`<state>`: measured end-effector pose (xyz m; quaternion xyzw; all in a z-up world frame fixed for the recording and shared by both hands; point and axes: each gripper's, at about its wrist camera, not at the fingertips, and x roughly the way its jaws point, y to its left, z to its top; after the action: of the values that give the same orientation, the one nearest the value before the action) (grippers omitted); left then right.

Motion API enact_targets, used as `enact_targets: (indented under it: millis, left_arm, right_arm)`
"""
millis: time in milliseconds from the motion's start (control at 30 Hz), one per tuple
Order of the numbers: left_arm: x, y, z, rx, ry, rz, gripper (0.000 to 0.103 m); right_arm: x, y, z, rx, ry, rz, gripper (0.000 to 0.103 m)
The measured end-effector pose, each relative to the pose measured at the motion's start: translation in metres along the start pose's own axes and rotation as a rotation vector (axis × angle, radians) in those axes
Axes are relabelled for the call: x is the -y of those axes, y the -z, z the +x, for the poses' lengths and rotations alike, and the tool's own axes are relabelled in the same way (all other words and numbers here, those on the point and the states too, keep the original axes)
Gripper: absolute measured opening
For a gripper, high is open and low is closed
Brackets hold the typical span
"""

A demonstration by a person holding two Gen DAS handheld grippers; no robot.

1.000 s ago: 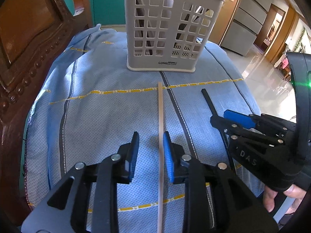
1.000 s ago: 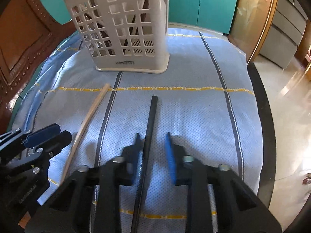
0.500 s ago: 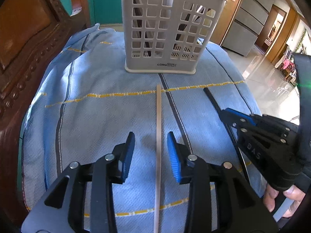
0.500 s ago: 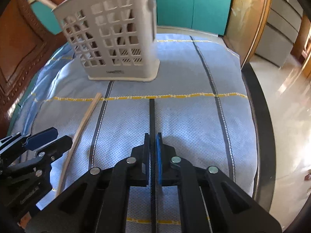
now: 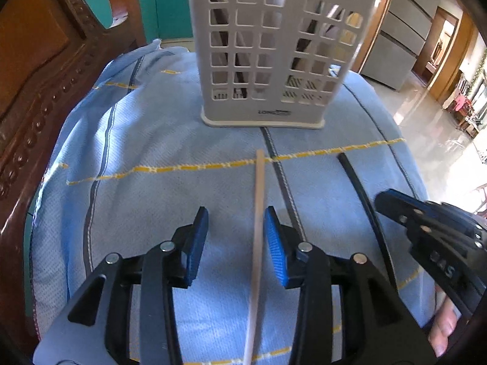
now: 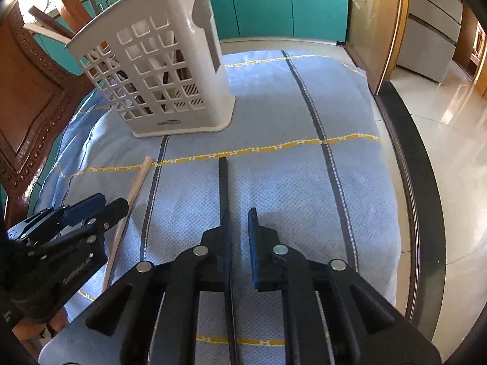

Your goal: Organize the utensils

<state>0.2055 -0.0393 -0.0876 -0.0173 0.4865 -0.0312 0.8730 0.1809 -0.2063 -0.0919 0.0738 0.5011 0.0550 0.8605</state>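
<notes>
Blue cloth covered the desk [image 5: 146, 140]; my right gripper [image 6: 237, 228], clamped on the black chopstick [image 6: 223, 182] half a second earlier, had parted slightly, so I judged that grasp lost; my left gripper [image 5: 236, 237] gaped wide around the wooden chopstick [image 5: 258, 200], holding nothing.

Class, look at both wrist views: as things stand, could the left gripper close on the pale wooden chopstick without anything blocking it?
Probably yes. The left gripper is open with the wooden chopstick lying between its fingers, nearer the right one. Nothing sits between them; the black chopstick and right gripper are off to the side.
</notes>
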Motion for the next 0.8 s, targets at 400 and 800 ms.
enact_targets:
  millis: [400, 800]
  left_arm:
    - [0.004, 0.001, 0.003, -0.001, 0.002, 0.02, 0.033]
    - [0.007, 0.002, 0.004, -0.002, -0.008, 0.034, 0.034]
  right_arm:
    - [-0.001, -0.002, -0.009, 0.039, -0.016, 0.003, 0.012]
    - [-0.011, 0.002, 0.008, 0.005, 0.034, -0.061, 0.024]
